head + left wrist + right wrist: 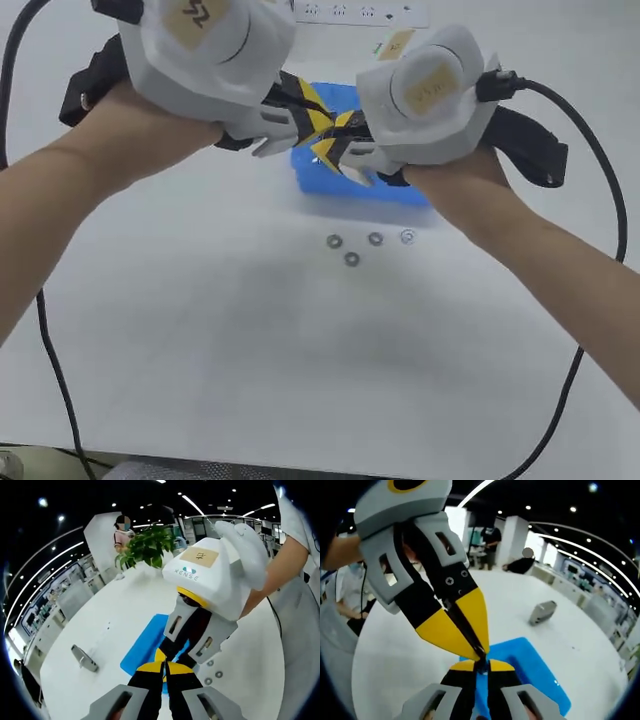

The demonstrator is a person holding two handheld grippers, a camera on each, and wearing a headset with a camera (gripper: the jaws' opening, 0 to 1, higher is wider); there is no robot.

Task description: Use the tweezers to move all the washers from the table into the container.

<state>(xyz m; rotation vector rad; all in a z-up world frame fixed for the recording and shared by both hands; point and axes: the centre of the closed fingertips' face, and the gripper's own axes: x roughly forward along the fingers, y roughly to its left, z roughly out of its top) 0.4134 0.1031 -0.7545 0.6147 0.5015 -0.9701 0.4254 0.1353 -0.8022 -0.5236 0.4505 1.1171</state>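
Left gripper and right gripper, both clenched, meet tip to tip above the blue container, while four washers lie on the table at its 6 o'clock.

White worktable, broad and matte; power strip at its far edge. Dark ceiling with curved light strips and scattered spotlights. White pillar. Leafy green plant. Rows of pale benches along one side.
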